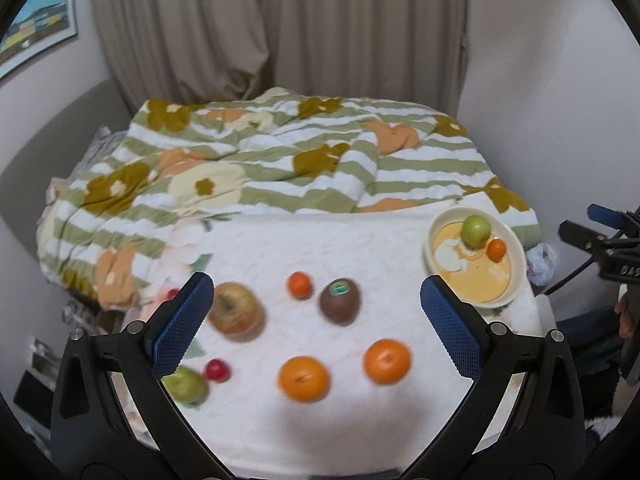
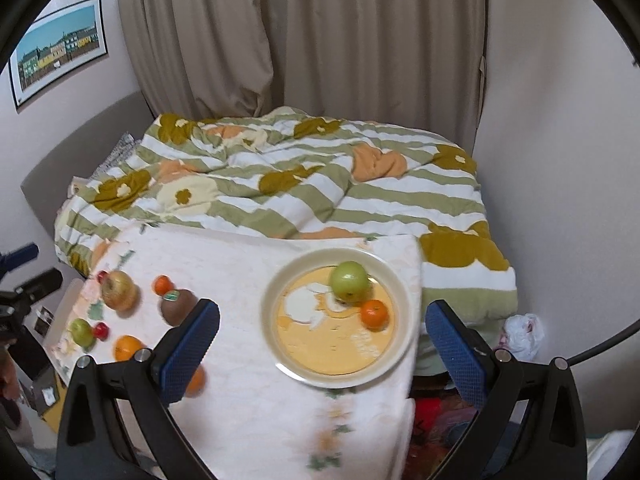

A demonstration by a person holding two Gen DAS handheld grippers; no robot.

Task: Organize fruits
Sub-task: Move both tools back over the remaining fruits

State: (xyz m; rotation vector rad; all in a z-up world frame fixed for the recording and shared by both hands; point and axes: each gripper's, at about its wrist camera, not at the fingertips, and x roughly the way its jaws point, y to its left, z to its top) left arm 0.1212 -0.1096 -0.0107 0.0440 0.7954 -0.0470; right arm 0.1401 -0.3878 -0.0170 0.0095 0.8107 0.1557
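Both grippers hang wide open, empty: left gripper point(image 1: 316, 312) over the loose fruit, right gripper point(image 2: 322, 336) over the plate point(image 2: 276, 300). Left of the plate sits the kiwi point(image 1: 340, 301): probably light, soft, bruisable. Best pinched gently across its middle.

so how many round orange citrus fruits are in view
5. Small mandarin in the cream plate beside the green apple; small mandarin left of the brown kiwi; two big oranges nearest the left gripper. None seems hidden.
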